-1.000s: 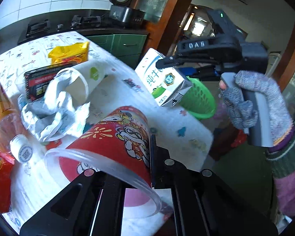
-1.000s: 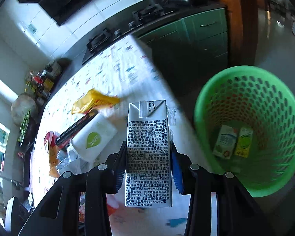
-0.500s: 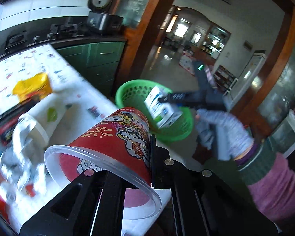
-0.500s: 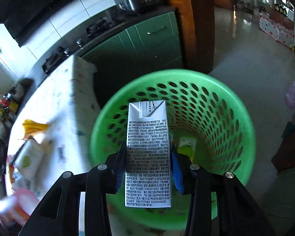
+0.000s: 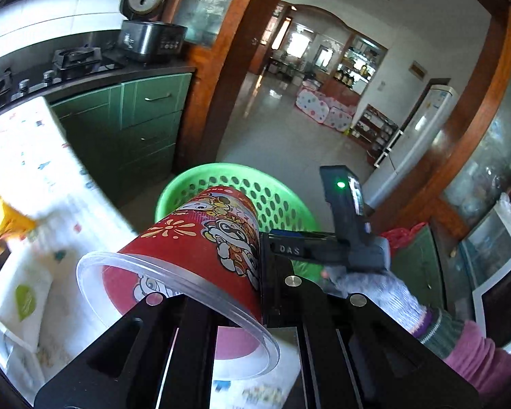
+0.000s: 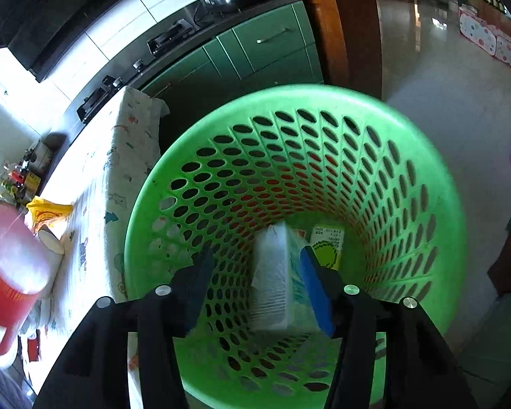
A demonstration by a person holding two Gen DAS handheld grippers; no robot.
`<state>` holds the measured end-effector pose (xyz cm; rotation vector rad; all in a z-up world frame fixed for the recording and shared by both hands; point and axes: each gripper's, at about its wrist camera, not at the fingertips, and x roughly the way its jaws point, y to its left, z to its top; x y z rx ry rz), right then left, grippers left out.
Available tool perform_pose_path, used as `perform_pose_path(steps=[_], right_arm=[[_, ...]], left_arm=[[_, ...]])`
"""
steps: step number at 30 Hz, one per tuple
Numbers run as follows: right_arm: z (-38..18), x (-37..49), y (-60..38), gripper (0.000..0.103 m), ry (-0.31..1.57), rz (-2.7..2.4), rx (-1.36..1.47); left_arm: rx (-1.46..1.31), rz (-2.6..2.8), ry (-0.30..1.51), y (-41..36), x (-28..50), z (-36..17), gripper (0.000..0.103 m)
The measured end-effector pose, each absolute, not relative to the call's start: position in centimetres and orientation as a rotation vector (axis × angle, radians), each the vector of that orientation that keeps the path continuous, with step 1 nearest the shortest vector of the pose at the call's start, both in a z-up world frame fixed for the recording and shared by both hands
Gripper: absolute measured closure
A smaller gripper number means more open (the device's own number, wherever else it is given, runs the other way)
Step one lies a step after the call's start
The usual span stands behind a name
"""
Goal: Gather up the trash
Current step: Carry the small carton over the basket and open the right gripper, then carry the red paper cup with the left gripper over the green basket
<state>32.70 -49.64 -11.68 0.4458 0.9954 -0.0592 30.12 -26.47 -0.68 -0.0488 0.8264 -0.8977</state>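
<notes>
The right tongs (image 6: pixel 255 283) are opening above the green basket (image 6: pixel 426 156), milk carton (image 6: pixel 271 283) loose between them; left tongs (image 5: pixel 259 272) stay clamped on the red cup (image 5: pixel 201 248).

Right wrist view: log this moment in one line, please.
right claw: opening, milk carton loose between pads | carton: over green basket | left claw: shut on red noodle cup | stage: drop

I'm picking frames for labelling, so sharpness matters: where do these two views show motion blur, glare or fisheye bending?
Left wrist view: the red cup in the hand-held gripper is sharp, the tablecloth is smeared and washed out, and door frames bow. Right wrist view: the carton dropping into the basket is blurred, the red cup at the left edge too; floor glare top right.
</notes>
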Motion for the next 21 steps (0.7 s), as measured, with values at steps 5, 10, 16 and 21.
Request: perform_pose_path(steps=[5, 10, 16, 21], right_arm=[[-10.0, 30.5, -51.3, 0.051, 0.938, -0.08, 0.444], [-8.6, 27.5, -53.2, 0.047, 0.882, -0.124, 0.431], [-9.0, 25.0, -55.1, 0.044, 0.867, -0.146, 0.461], [-9.7, 24.1, -55.8, 0.044, 0.87, -0.146, 0.473]], left_arm=[[-0.021, -0.922, 0.858, -29.5, 31.2, -1.6, 0.101], [0.017, -0.937, 0.908, -32.7, 32.3, -3.1, 0.1], [0.084, -0.931, 0.986, -36.4, 33.2, -5.6, 0.099], [0.123, -0.908, 1.05, -37.8, 33.5, -7.4, 0.09]])
